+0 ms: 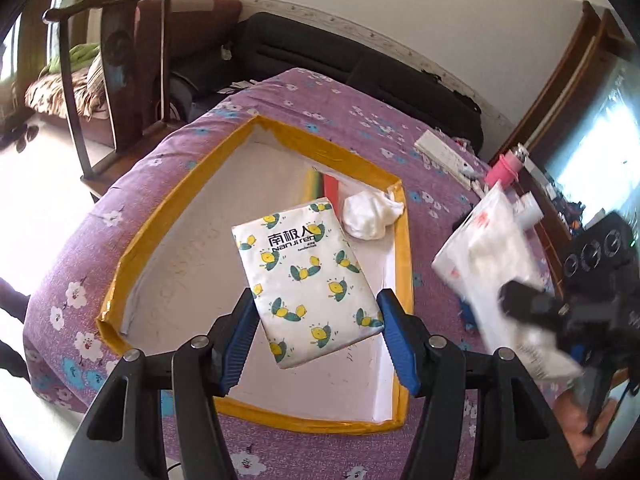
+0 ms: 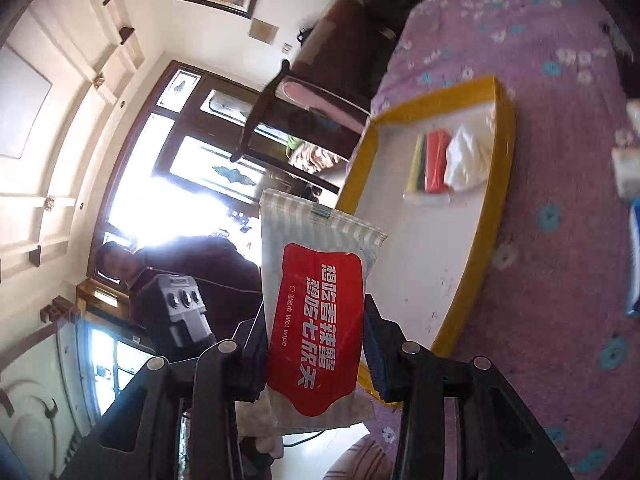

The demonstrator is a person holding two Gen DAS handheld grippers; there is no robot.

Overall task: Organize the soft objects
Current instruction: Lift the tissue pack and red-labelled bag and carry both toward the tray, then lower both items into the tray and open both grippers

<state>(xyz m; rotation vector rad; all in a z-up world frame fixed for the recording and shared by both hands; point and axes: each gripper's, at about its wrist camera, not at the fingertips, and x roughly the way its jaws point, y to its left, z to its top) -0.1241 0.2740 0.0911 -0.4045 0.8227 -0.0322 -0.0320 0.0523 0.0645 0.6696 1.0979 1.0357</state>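
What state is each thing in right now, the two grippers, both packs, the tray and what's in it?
Left gripper: shut on the tissue pack, held over the tray.
Right gripper: shut on the wipes pack, held off the bed.
Tray: on the bed, partly filled.
White bag: crumpled, in the tray.
Sponges: side by side, in the tray.

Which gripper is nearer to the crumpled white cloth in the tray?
Left. The left gripper, shut on the tissue pack, sits over the tray, just short of the crumpled white cloth. The right gripper, shut on the wet wipe pack, is outside the tray's rim.
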